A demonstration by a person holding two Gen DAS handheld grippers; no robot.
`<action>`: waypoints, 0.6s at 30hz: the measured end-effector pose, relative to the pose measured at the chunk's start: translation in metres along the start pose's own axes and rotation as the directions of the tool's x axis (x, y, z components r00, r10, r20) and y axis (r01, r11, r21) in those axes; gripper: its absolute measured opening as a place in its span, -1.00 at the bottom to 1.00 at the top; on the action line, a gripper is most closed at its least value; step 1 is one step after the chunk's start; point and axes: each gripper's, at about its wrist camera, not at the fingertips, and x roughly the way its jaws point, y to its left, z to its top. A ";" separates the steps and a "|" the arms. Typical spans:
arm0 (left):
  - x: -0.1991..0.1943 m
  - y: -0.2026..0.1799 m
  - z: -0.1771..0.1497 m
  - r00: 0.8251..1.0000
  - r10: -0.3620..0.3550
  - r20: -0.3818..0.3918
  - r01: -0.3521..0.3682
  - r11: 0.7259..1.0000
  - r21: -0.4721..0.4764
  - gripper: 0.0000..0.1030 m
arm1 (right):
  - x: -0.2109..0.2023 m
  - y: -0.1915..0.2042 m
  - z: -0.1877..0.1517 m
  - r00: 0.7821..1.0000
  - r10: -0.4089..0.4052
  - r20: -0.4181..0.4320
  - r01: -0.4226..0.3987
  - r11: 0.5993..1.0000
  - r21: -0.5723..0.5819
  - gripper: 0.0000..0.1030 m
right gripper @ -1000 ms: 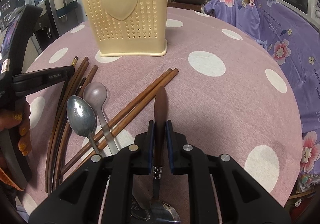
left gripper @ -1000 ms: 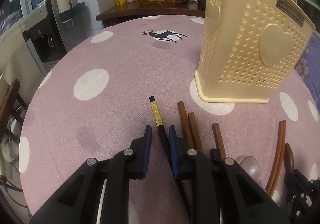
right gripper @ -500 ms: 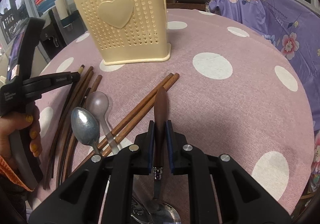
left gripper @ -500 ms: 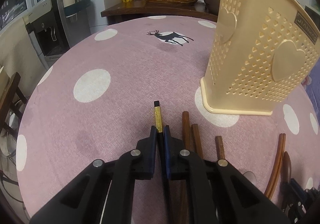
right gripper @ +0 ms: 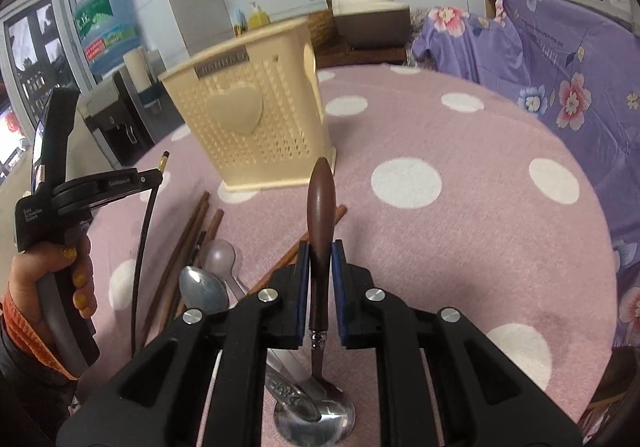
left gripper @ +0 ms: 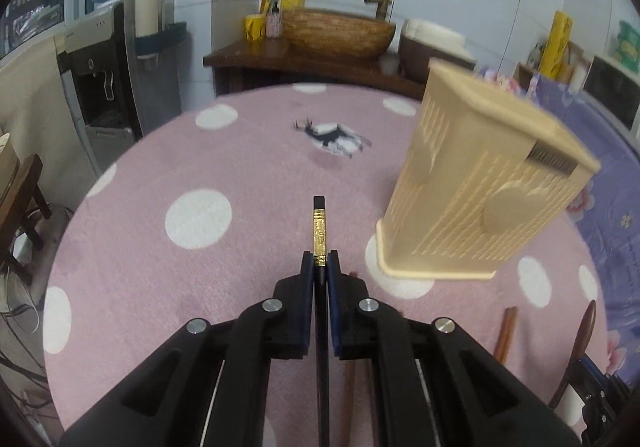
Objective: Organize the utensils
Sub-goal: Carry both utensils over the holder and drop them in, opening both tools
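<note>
My left gripper [left gripper: 320, 261] is shut on a black chopstick [left gripper: 319, 231] with a gold band and holds it above the table; both show at the left of the right wrist view, the gripper [right gripper: 150, 179] and the chopstick [right gripper: 144, 243]. My right gripper [right gripper: 320, 251] is shut on the brown wooden handle of a metal spoon [right gripper: 320, 215], raised off the table. The cream perforated utensil holder [left gripper: 480, 191] stands ahead to the right; it also shows in the right wrist view [right gripper: 252, 131].
Brown chopsticks [right gripper: 184, 243], a steel spoon [right gripper: 202, 289] and a translucent spoon [right gripper: 220, 257] lie on the pink polka-dot tablecloth [right gripper: 460, 231]. More brown chopsticks [left gripper: 506, 333] lie near the holder. A water dispenser [left gripper: 116, 67] and a sideboard with a wicker basin [left gripper: 340, 31] stand beyond the table.
My left gripper closed on the black chopstick and lifted it. My right gripper lifted the wooden-handled spoon off the table.
</note>
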 end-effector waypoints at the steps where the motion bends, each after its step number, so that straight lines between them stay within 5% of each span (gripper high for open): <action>1: -0.008 0.001 0.003 1.000 -0.002 0.025 0.003 1.000 -0.003 -0.85 | -0.007 -0.001 0.002 1.000 0.003 0.022 -0.003 1.000 0.001 -0.77; 11: -0.081 -0.002 0.007 0.962 0.015 0.273 -0.019 1.000 0.012 -0.85 | -0.053 0.006 0.007 0.978 -0.039 0.206 0.053 0.996 -0.066 -0.77; 18: -0.087 0.001 0.010 0.958 -0.005 0.288 0.005 1.000 0.000 -0.84 | -0.058 0.011 0.013 0.974 -0.041 0.225 0.061 0.995 -0.085 -0.77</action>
